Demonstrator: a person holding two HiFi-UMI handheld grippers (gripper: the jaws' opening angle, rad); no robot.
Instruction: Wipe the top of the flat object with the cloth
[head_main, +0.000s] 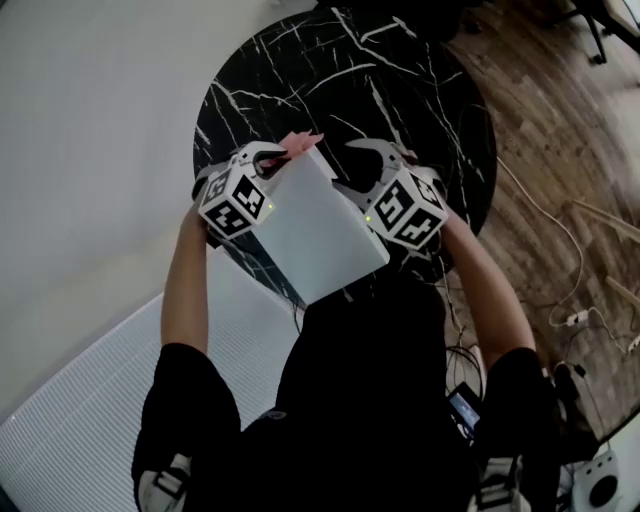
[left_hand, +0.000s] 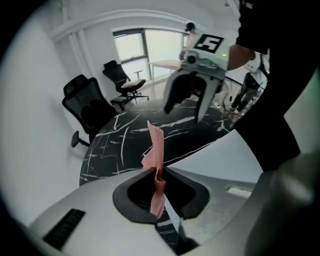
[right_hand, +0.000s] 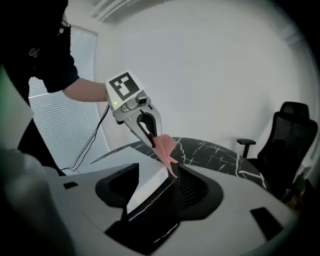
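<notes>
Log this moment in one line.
left gripper: shut on pink cloth | right gripper: open, corner of white flat board between jaws | cloth: at that corner

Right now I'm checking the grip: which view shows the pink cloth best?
Left gripper view: the pink cloth stands pinched between the jaws. Head view shows a tip; right gripper view, a small fold.

We see a round black white-veined desk (head_main: 400, 90), wooden floor (head_main: 560, 140) with cables (head_main: 556, 225) beside it, and two black office chairs (left_hand: 87, 107) near a window (left_hand: 132, 50)
</notes>
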